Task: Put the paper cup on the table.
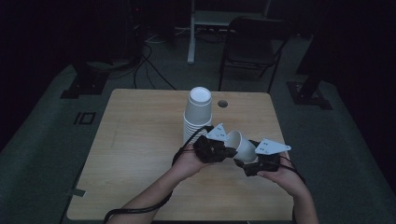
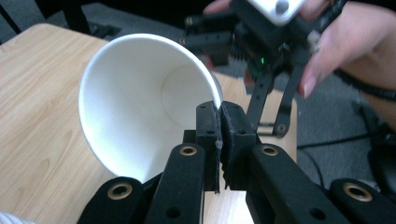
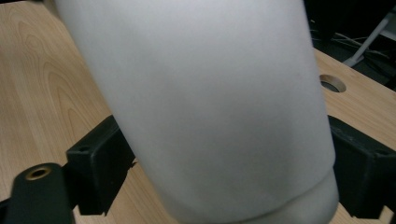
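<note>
The paper cup (image 1: 241, 144) is lying tilted at frame centre, gripped from both sides. Your left gripper (image 1: 223, 150) is pinching its rim; your right gripper (image 1: 250, 163) is clamping its body from lower right.

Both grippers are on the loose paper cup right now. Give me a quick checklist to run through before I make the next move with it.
1. Left gripper clamped on the rim of the cup: ok, jaws pinched shut on the rim.
2. Right gripper around the cup's body: ok, a jaw on either side near its base; whether they press on it, cannot tell.
3. Cup lifted off the table: ok, tilted between the two grippers.
4. Cup undamaged: ok, the rim looks round.
5. Stack of cups upright: ok, standing just behind the left gripper.
6. Gap between left gripper and stack: cannot tell, looks tight.
</note>
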Motion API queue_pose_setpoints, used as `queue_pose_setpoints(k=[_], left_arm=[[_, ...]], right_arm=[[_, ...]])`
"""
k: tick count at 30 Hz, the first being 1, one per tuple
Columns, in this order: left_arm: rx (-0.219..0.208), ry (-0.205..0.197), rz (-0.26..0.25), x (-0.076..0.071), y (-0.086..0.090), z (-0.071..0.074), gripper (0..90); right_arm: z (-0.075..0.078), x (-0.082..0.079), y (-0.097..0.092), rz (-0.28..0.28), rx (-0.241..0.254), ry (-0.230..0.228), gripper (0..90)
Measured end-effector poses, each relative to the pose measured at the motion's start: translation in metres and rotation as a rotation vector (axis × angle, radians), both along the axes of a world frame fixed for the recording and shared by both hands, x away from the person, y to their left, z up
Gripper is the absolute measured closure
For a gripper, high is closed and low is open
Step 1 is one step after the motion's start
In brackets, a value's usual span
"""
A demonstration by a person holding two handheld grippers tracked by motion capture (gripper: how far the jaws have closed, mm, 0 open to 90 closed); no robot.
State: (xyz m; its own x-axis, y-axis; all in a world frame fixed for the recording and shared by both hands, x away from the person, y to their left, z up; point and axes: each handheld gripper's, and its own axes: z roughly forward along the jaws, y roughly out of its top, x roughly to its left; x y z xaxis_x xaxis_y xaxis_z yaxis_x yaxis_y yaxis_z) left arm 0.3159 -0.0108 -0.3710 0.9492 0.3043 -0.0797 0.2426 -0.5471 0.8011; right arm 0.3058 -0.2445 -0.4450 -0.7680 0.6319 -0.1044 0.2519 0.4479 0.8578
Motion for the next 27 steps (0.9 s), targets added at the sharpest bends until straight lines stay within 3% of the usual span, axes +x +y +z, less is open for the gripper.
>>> queue_pose_setpoints(k=[3,11,15,20,25,27], left_arm=[[0.010,0.008,0.029,0.004,0.004,-0.002,88.4],[0.045,0.036,0.026,0.007,0.005,-0.013,88.4],[0.033,0.034,0.008,0.006,-0.003,-0.010,88.3],[0.017,0.040,0.002,0.005,-0.011,-0.006,88.1],[0.000,0.061,-0.001,0.006,-0.017,-0.008,87.8],[-0.011,0.068,-0.004,0.005,-0.020,-0.008,87.6]], right_arm=[[0.000,-0.002,-0.003,0.010,0.004,-0.002,11.7],[0.017,-0.011,-0.015,0.029,0.079,-0.030,11.6],[0.016,-0.013,-0.005,0.069,0.046,-0.028,10.9],[0.008,-0.008,0.003,0.029,0.040,-0.038,10.7],[0.002,-0.006,0.011,0.005,-0.009,-0.049,10.9],[-0.001,-0.006,0.015,0.000,0.002,-0.045,11.8]])
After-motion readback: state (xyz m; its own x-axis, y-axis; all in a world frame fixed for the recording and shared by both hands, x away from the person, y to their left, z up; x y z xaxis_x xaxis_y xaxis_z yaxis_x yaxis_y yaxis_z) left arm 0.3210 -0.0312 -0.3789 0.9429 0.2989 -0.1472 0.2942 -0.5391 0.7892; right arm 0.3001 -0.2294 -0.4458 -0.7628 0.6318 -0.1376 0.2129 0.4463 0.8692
